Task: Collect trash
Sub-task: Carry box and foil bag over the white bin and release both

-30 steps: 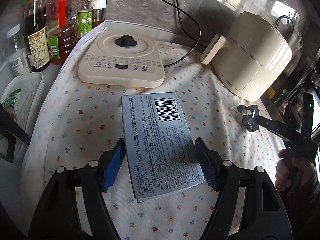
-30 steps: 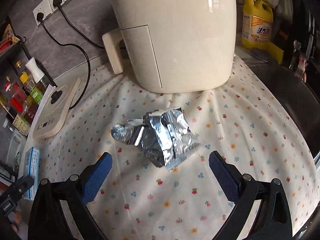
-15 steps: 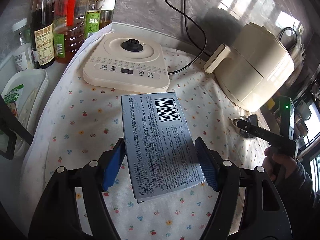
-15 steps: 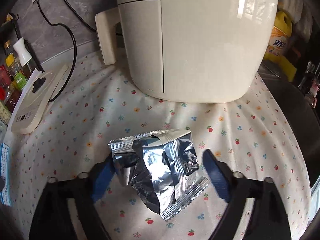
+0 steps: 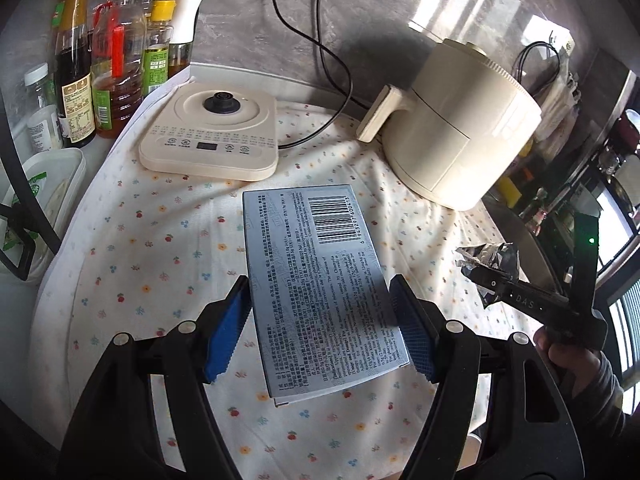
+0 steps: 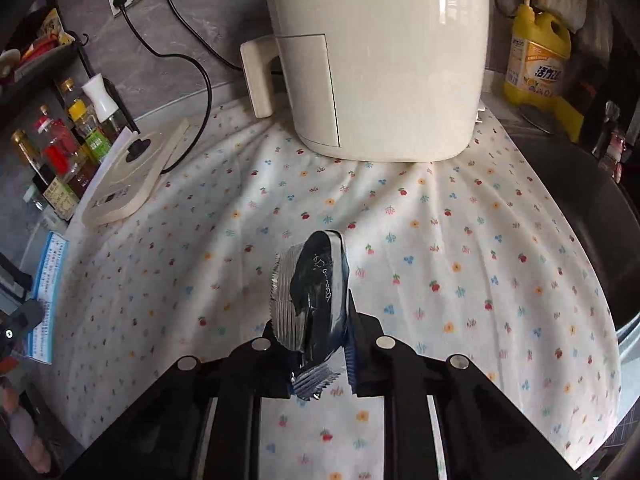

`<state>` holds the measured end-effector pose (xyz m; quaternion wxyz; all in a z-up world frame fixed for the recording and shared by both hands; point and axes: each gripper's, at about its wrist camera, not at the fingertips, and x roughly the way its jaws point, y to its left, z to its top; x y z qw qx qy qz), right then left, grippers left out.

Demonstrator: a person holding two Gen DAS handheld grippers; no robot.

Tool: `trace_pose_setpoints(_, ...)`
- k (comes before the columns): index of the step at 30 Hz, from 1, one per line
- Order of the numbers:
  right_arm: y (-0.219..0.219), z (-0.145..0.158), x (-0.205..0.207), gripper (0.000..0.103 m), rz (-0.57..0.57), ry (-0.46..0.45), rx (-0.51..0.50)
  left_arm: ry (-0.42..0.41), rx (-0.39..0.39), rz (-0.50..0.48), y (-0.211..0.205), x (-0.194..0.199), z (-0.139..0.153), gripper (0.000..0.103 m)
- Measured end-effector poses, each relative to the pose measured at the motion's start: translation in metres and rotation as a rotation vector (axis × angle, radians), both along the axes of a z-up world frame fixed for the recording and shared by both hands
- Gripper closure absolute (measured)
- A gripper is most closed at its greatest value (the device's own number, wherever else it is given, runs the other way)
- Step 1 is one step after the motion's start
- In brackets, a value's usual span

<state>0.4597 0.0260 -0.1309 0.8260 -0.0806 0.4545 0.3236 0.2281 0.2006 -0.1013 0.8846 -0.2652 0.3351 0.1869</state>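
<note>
Since the earlier frame, my right gripper (image 6: 320,344) has closed from a wide straddle onto the foil wrapper (image 6: 316,300), which is now crushed upright between its fingers at lower centre of the right wrist view and lifted off the cloth. My left gripper (image 5: 320,332) is unchanged: its blue pads (image 5: 226,330) clamp both long edges of the blue-grey box (image 5: 320,284), barcode end pointing away, centre of the left wrist view.

At right edge of that view, the right gripper and its wrapper (image 5: 490,258) hang above the floral tablecloth (image 5: 160,248). On the cloth, a cream kettle base (image 5: 212,140) sits upper left of centre, and a cream air fryer (image 5: 460,128) stands upper right. Sauce bottles (image 5: 104,68) crowd the upper left corner.

In the right wrist view, a yellow detergent bottle (image 6: 538,56) stands at upper right, beside the fryer. The box (image 6: 48,292) shows at left edge.
</note>
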Motion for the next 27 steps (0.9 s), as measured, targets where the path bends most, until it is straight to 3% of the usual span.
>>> trace_pose_setpoints(6, -0.052, 0.022, -0.042, 0.085, -0.01, 0.006, 0.068, -0.018, 0.008, -0.059, -0.044, -0.004, 0.009, 0.033)
trace_pose_setpoints(15, -0.143, 0.031, -0.099, 0.085, -0.096, 0.004, 0.076, -0.032, -0.002, -0.153, -0.117, -0.018, 0.014, 0.033)
trace_pose_setpoints(27, -0.258, 0.001, -0.153, 0.082, -0.268, 0.077, 0.068, 0.011, -0.008, -0.328, -0.217, -0.023, -0.003, 0.033)
